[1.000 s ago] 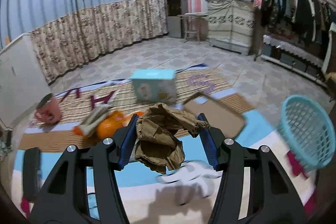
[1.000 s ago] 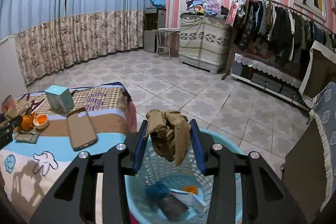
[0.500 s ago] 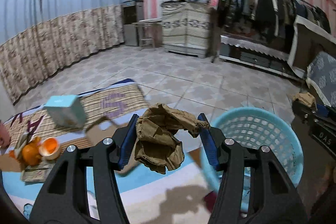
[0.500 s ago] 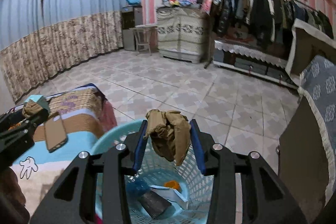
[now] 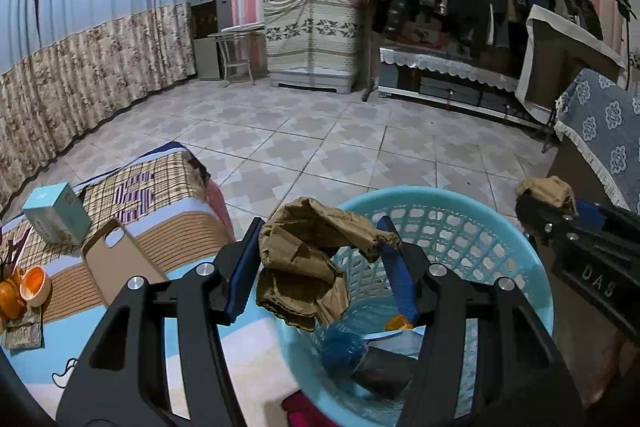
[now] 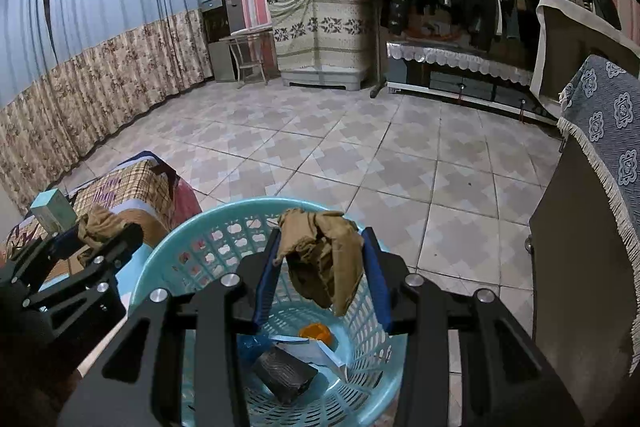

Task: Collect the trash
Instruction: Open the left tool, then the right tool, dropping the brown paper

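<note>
Change since a second ago: my left gripper [image 5: 320,267] has swung from over the table's far edge across to the basket; my right gripper [image 6: 320,271] stayed above the basket, sinking a little.
Table [image 5: 132,331]: low, covered in a striped and plaid cloth with a blue cartoon band toward the near edge; its right edge sits just beside the basket.
Table items: a teal box [image 5: 56,213] near the far edge, a flat tan phone case [image 5: 120,267] with rounded corners mid-table, orange peel [image 5: 24,291] at the left edge, partly cut off.
Left jaws: clenched on a crumpled brown paper wad [image 5: 308,267], matte and creased, hanging over the basket's left rim.
Basket [image 6: 168,251]: round, light-blue plastic lattice, on the tiled floor at the table's right edge.
Basket contents: a dark wrapped block [image 6: 284,371], white paper, something blue and an orange scrap; my fingers cover part of it, so I can't name the pieces.
Right jaws: gripping a second brown crumpled wad [image 6: 324,259], limp, drooping over the basket's opening.
Hard to make out: whether either wad touches the rim.
Open room: bare tiled floor [image 6: 360,155] beyond the basket; a dark cabinet with a fringed blue cloth [image 6: 608,155] crowds the right.
</note>
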Tool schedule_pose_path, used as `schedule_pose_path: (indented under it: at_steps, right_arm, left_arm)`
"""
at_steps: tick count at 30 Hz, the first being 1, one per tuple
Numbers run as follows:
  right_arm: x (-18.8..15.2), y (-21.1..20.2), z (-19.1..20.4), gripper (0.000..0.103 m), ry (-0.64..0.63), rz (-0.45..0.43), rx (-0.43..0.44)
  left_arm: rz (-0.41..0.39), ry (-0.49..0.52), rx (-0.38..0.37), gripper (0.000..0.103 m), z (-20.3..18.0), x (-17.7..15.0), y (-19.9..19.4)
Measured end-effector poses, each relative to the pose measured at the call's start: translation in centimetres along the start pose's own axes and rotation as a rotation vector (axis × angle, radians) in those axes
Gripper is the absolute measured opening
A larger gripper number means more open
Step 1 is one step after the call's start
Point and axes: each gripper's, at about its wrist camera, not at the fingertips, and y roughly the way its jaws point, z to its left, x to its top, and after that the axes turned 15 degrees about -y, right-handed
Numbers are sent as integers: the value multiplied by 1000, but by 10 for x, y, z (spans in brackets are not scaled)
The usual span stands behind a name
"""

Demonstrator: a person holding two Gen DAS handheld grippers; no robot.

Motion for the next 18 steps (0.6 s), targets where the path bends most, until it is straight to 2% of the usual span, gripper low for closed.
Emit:
schedule_pose_path:
  at_steps: [3, 5, 9, 18]
  right_arm:
    - [0, 0, 2, 40, 10, -13, -1]
    - [1, 0, 5, 40, 8, -19, 1]
    - [2, 3, 12, 40, -10, -14, 8]
    - [2, 3, 14, 41, -14, -13, 11]
  left_arm:
    - [-2, -1, -5, 57, -4, 3, 0]
    - [-1, -12, -7, 66, -4, 5, 0]
    - [-7, -23, 1, 71, 0, 7, 0]
    - [-62, -43, 78, 83, 25, 19, -12]
